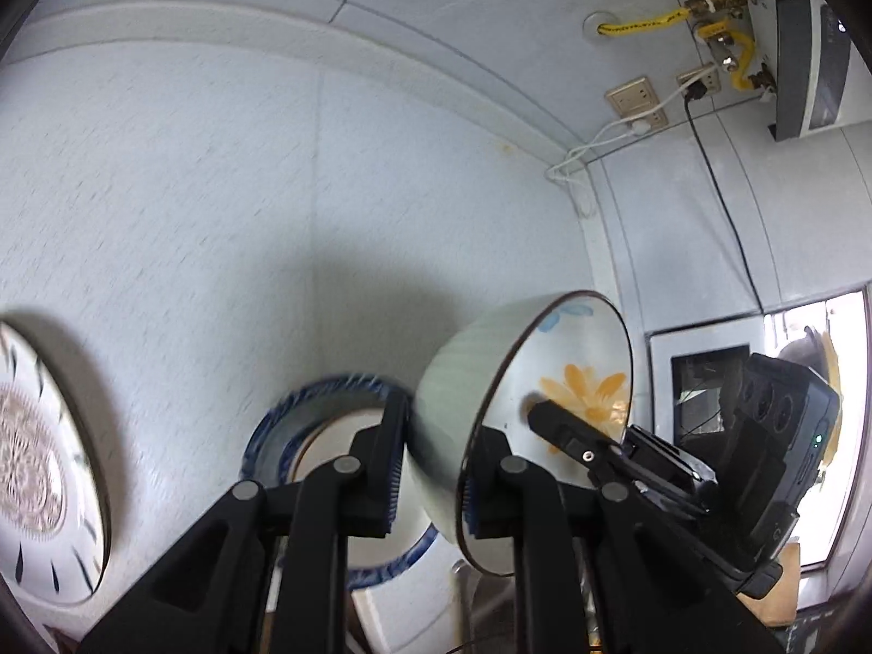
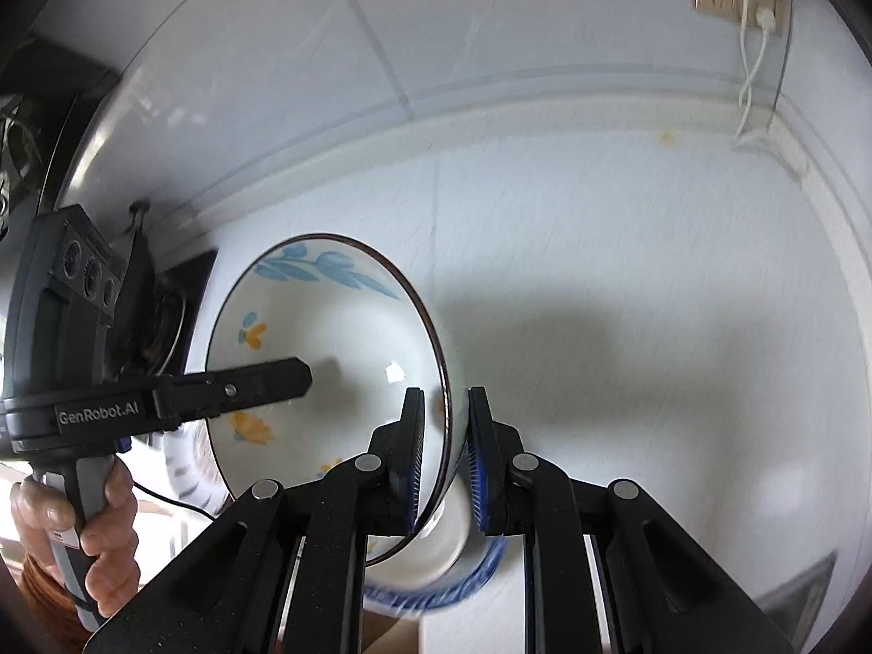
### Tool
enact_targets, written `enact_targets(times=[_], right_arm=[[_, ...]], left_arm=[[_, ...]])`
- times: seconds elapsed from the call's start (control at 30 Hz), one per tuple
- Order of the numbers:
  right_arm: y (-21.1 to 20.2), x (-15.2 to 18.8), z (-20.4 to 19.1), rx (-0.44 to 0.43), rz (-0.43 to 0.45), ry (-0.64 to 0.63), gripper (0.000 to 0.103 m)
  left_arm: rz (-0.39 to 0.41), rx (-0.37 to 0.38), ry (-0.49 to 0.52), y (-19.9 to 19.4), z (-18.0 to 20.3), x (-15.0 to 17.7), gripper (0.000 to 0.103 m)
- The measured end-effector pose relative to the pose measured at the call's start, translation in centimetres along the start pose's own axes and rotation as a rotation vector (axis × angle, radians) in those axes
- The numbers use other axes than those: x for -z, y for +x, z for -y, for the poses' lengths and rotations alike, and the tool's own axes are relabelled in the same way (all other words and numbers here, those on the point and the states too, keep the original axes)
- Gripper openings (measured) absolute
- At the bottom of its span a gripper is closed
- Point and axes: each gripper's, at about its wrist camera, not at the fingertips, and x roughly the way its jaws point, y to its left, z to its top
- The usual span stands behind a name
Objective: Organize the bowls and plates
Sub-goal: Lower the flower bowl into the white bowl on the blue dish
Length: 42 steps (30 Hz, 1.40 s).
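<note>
Bowl [image 2: 338, 359], glazed, rigid and breakable, hung tilted above the counter [image 1: 218, 191], both grippers' jaws clenched on its rim: left gripper [image 1: 430, 468], right gripper [image 2: 444, 458]. Slippery ceramic likely favoured rim grips.

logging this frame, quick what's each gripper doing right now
left gripper: shut on the floral bowl, one finger inside the rim, one outside.
right gripper: shut on the same floral bowl, at the opposite side of its rim.

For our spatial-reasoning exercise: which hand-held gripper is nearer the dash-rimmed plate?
Left. The left hand-held gripper has the dash-rimmed plate off to its left; the right hand-held gripper is beyond the flowered bowl.
</note>
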Motion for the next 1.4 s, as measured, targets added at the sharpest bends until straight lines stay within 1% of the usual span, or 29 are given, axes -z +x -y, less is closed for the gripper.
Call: enact_targets(times=[0.07, 0.13, 0.27, 0.4, 0.47, 0.57, 0.6, 0.73, 0.9, 1.0, 1.07, 1.2, 1.4], right_arm=[[1.1, 1.7, -0.6, -0.007, -0.023, 0.007, 0.014], [2.3, 3.4, -0.9, -0.012, -0.054, 0.023, 0.014], [4.5, 5.7, -0.9, -0.025, -0.111, 0.041, 0.014], [6.0, 5.7, -0.3, -0.031, -0.144, 0.062, 0.014], [6.1, 6.0, -0.1, -0.032, -0.155, 0.065, 0.014], [6.5, 5.9, -0.1, -0.037, -0.173, 0.055, 0.014], [6.2, 6.4, 0.1, -0.039, -0.176, 0.052, 0.014], [6.3, 6.5, 0.7, -0.065, -0.183, 0.067, 0.014], [6.1, 6.4, 0.8, -0.075, -0.176, 0.068, 0.014], [5.7, 6.3, 1.0, -0.069, -0.168, 0.065, 0.014], [5.6, 6.4, 1.1, -0.062, -0.166, 0.058, 0.014], [5.4, 6.6, 0.7, -0.048, -0.157, 0.051, 0.014], [5.2, 6.9, 0.9, -0.052, -0.145, 0.065, 0.014]], left_arm=[[-0.009, -0.024, -0.004, 0.1, -1.3, 1.6, 0.016], [-0.034, -0.04, -0.025, 0.6, -3.0, 3.2, 0.016], [-0.06, -0.052, -0.06, 2.3, -4.9, 4.3, 0.016], [-0.064, -0.058, -0.078, 4.0, -5.8, 4.3, 0.016], [-0.068, -0.058, -0.087, 4.6, -6.2, 4.1, 0.016], [-0.069, -0.065, -0.078, 5.1, -6.2, 4.1, 0.016], [-0.068, -0.071, -0.075, 5.4, -6.0, 4.0, 0.016], [-0.083, -0.077, -0.082, 5.4, -6.1, 3.9, 0.016], [-0.095, -0.095, -0.088, 5.2, -6.1, 3.6, 0.017], [-0.087, -0.099, -0.066, 5.0, -5.9, 3.5, 0.021], [-0.093, -0.089, -0.047, 5.1, -6.0, 3.4, 0.029], [-0.093, -0.11, -0.023, 5.4, -5.8, 3.8, 0.03], [-0.081, -0.108, 0.007, 5.0, -5.9, 3.8, 0.03]])
